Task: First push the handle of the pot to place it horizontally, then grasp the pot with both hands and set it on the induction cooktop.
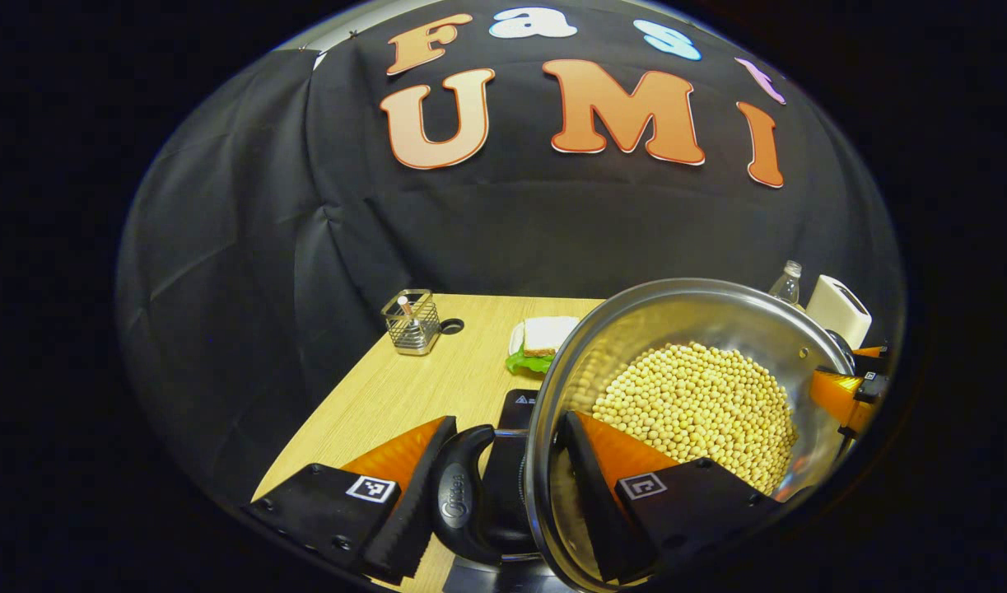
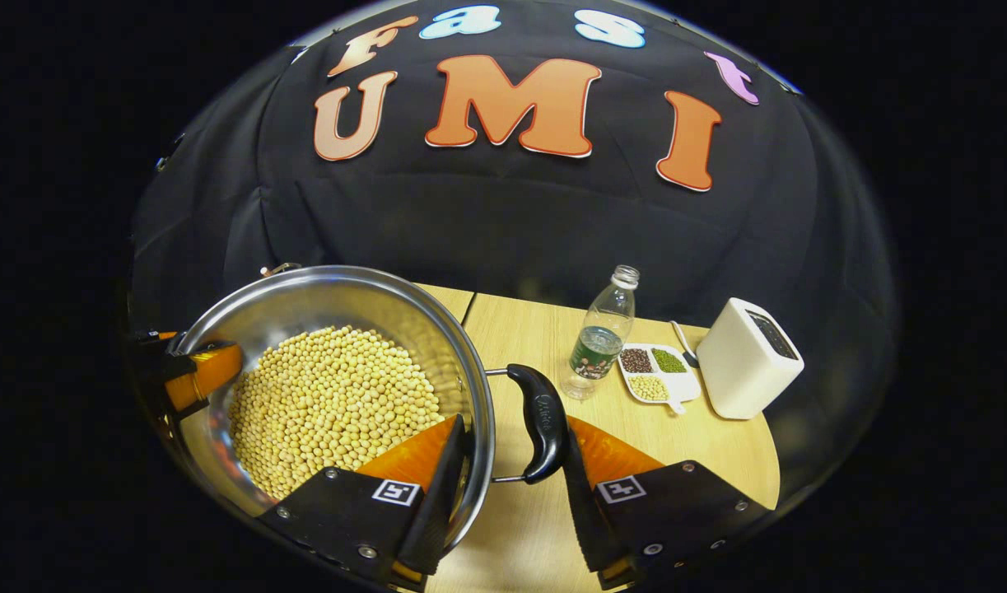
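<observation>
**Pot gripped at both side handles**

The steel pot, filled with pale yellow beans, sits between the two grippers and appears to be raised off the wooden table, though its underside is hidden. In the left gripper view the pot is at the right, and below its rim lies the dark slab of the induction cooktop.

The right gripper straddles the pot's wall and its black side handle: one finger is inside the pot against the wall, the other presses the outer face of the handle, so the jaws clamp handle and rim together. The left gripper does the same on the opposite black handle, one finger outside it, one inside the pot over the beans. Each view also shows the other gripper's orange fingers at the pot's far rim.

Beyond the pot, in the right gripper view, stand a clear plastic bottle, a white divided dish of dark, green and pale beans, and a white box-shaped appliance. In the left gripper view a wire basket and a sandwich on lettuce rest farther back on the table.
</observation>
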`<state>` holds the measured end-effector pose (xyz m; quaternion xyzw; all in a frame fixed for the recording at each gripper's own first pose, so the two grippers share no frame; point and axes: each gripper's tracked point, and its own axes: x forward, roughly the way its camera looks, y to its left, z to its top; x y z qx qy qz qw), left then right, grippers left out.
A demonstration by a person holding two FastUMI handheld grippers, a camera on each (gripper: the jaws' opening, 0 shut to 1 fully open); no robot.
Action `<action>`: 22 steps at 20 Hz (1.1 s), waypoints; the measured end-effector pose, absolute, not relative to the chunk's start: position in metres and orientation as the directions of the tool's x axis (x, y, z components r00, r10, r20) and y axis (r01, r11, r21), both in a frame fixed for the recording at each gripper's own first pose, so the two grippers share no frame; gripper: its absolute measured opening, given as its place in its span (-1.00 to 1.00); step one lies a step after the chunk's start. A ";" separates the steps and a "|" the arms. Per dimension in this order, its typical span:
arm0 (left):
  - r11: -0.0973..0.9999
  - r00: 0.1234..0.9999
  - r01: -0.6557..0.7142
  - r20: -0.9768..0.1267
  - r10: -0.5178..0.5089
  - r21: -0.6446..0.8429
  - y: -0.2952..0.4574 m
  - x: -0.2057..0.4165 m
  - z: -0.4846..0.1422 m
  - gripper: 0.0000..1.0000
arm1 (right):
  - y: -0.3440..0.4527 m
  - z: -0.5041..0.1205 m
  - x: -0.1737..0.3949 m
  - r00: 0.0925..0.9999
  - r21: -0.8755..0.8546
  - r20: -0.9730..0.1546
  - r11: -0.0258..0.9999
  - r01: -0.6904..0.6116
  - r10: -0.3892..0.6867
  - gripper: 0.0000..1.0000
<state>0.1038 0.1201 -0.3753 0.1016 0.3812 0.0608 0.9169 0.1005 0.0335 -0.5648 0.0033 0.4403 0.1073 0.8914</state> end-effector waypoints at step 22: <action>0.971 0.648 -0.067 -0.730 0.216 0.228 0.167 0.103 -0.430 0.68 | 0.045 -0.593 0.118 0.515 0.095 -0.835 0.973 -0.209 0.192 0.29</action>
